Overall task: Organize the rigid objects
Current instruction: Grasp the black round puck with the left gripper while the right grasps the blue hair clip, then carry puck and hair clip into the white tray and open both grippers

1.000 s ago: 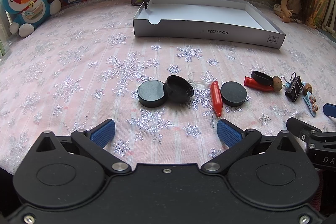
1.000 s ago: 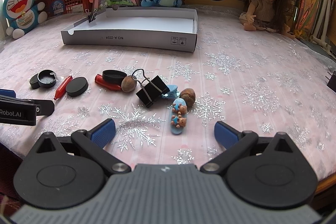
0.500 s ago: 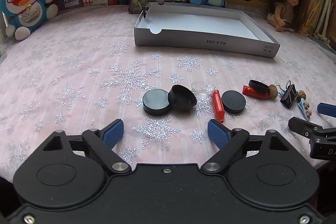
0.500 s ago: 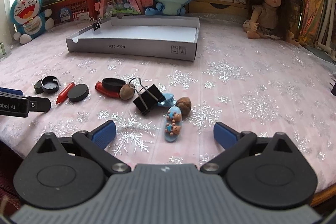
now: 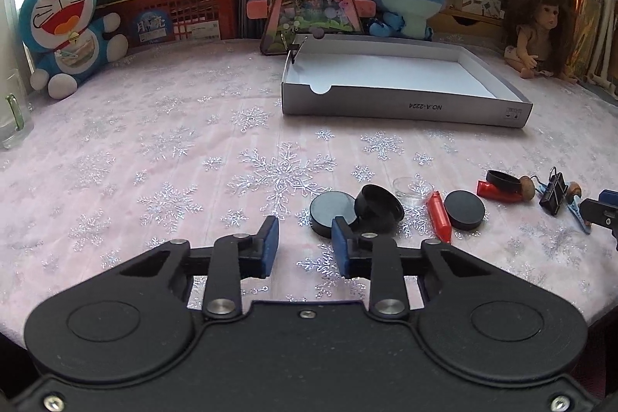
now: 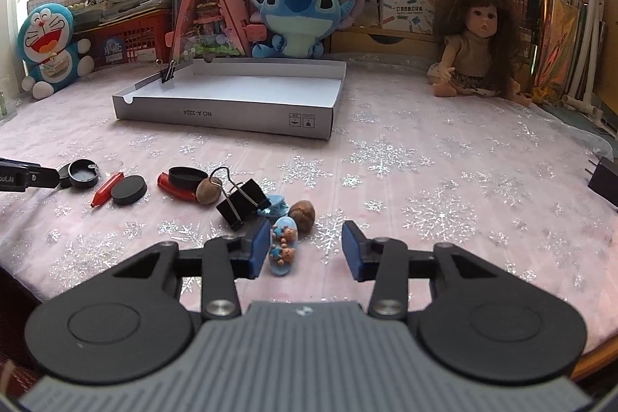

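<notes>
Hair clip [image 6: 283, 246] long axis runs near-to-far; both grippers' jaws narrowed, pinching nothing.

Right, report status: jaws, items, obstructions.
Left gripper jaws just closing, nothing between. Right gripper jaws just closing, bear hair clip between, not gripped, not yet in tray. Walnut beside clip.

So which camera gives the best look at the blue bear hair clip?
The right wrist view: the blue bear hair clip lies close and whole on the cloth, just ahead of the right gripper. The left wrist view shows only a sliver at far right.
</notes>
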Tool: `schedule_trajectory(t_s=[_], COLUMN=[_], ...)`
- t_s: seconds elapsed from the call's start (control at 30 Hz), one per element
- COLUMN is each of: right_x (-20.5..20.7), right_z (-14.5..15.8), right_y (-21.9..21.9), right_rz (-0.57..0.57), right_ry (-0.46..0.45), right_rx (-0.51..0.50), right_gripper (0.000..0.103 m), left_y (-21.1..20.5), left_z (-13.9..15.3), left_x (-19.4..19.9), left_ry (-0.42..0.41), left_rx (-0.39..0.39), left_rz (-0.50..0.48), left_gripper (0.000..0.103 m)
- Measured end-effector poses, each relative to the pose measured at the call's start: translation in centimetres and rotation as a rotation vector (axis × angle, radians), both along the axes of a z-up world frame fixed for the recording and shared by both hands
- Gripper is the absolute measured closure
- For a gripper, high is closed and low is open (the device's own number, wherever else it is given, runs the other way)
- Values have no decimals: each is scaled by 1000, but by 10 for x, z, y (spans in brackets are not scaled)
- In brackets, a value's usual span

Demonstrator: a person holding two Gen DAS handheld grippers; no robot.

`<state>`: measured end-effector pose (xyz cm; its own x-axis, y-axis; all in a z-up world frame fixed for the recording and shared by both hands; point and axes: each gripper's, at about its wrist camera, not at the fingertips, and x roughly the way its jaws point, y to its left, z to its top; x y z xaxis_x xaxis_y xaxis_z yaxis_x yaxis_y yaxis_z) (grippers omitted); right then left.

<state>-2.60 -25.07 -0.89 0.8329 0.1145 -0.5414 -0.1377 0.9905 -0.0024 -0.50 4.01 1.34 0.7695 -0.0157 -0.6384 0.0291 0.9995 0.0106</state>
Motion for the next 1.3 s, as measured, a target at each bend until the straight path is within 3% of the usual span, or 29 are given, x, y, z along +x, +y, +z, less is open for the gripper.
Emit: schedule_trajectory(t_s=[0.27, 0.5, 0.83, 0.87, 0.9, 0.93, 1.3], right_x=[1, 3, 5, 5, 5, 5, 10], right_z=[-5, -6, -7, -7, -7, -6, 11], right_y=[11, 11, 11, 11, 12, 12, 4], right_rz=[27, 26, 19, 19, 19, 14, -1], right_ry=[28, 41, 43, 43, 42, 40, -14], right_rx=[-5, -6, -7, -8, -11, -14, 1], right_gripper=[62, 68, 71, 73, 82, 83, 83], left_y=[-9, -7, -11, -11, -10, -10, -4], left_z=[-6, -8, -21, -20, -20, -18, 13], left_x=[4, 15, 27, 27, 26, 26, 25], left_ry=[-49, -65, -65, -67, -68, -69, -113], left_rx=[43, -12, -26, -30, -34, -42, -83], left_rz=[-17, -12, -17, -16, -11, -7, -15], left_gripper=[74, 66, 67, 73, 73, 73, 73])
